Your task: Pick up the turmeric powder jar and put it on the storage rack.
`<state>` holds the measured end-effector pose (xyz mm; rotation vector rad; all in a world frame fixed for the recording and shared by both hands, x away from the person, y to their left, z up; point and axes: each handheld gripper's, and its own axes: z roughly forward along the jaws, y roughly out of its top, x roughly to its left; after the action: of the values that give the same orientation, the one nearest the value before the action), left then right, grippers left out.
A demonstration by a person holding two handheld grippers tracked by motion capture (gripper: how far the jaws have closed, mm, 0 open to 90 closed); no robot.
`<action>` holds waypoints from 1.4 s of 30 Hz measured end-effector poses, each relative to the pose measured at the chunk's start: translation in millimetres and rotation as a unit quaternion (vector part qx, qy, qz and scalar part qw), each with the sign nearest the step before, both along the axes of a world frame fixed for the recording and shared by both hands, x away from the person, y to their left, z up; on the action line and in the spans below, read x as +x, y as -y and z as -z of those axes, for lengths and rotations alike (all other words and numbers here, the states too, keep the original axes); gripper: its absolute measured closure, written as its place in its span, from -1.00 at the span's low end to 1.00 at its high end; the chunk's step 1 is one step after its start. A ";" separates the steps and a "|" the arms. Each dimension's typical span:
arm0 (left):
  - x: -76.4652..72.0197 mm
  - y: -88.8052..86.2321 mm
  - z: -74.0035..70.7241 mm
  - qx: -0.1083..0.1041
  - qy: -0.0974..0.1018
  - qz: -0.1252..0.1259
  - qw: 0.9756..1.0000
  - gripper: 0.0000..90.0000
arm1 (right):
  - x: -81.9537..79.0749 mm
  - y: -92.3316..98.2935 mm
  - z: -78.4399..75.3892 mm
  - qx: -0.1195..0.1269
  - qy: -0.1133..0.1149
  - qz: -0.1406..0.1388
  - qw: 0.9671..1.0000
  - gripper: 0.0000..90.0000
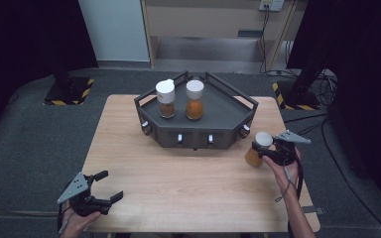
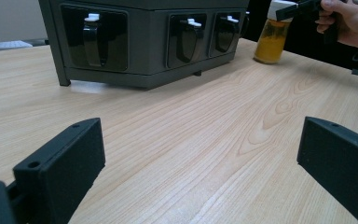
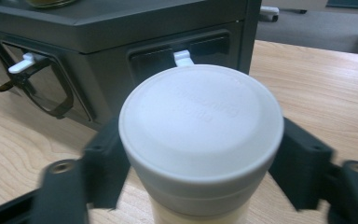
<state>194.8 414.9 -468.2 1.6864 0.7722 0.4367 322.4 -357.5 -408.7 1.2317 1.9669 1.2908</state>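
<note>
At right of the high view, the right gripper (image 1: pixel 267 148) has its fingers clamped on the white-capped jar (image 1: pixel 256 149). At lower left, the left gripper (image 1: pixel 108 187) holds its fingers apart over the worktop (image 1: pixel 188 188)

left tool (image 1: pixel 110 186): matte black, two blocky jaws with small screw holes, grey three-cornered top plate | right tool (image 1: pixel 264 150): same build, dark cable trailing | forearms: bare, no sleeves
</note>
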 end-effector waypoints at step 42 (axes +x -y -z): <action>-0.6 0.9 -0.3 0.002 0.000 -0.005 1.000 -1.00 | -14.0 -13.1 -86.5 -0.035 0.013 -0.102 0.994 -0.26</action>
<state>194.2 414.0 -467.8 1.6864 0.7804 0.4444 308.4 -344.5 -322.2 0.9981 2.1449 1.3131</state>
